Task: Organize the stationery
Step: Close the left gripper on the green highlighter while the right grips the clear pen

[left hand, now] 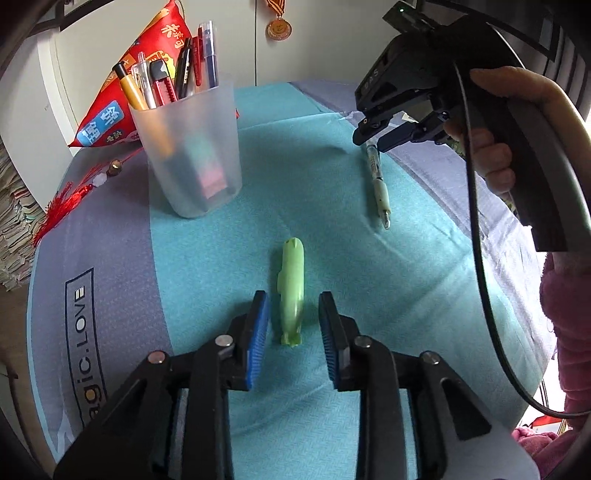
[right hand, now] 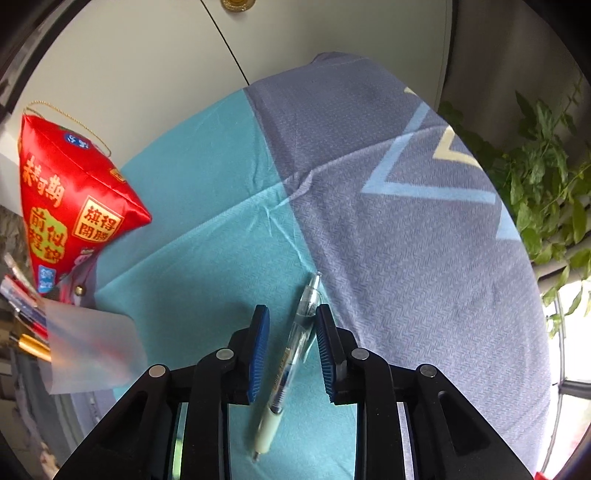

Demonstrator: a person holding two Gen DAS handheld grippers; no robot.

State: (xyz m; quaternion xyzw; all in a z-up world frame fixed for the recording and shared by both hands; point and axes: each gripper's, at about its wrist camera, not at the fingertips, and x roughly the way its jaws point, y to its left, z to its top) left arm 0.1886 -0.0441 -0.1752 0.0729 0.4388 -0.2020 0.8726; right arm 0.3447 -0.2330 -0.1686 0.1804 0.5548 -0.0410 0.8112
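Observation:
A pale green fish-shaped stationery piece (left hand: 291, 284) lies on the teal cloth (left hand: 207, 251). My left gripper (left hand: 293, 297) stands open around its tail half, blue pads on either side with small gaps. A clear pen with a cream grip (right hand: 295, 343) lies slanted on the cloth between the pads of my right gripper (right hand: 291, 310), which is open; the right pad is close against the barrel. In the left wrist view the right gripper (left hand: 373, 142) hovers over the pen's (left hand: 380, 188) far end. A frosted cup (left hand: 192, 147) holding several pens stands at the back left.
A red fabric pouch (left hand: 122, 96) with a tassel (left hand: 62, 199) lies behind the cup. A hand (left hand: 491, 155) and pink sleeve (left hand: 569, 314) hold the right tool. A leafy plant (right hand: 535, 177) stands past the table's right edge. A medal (left hand: 279, 28) hangs on the wall.

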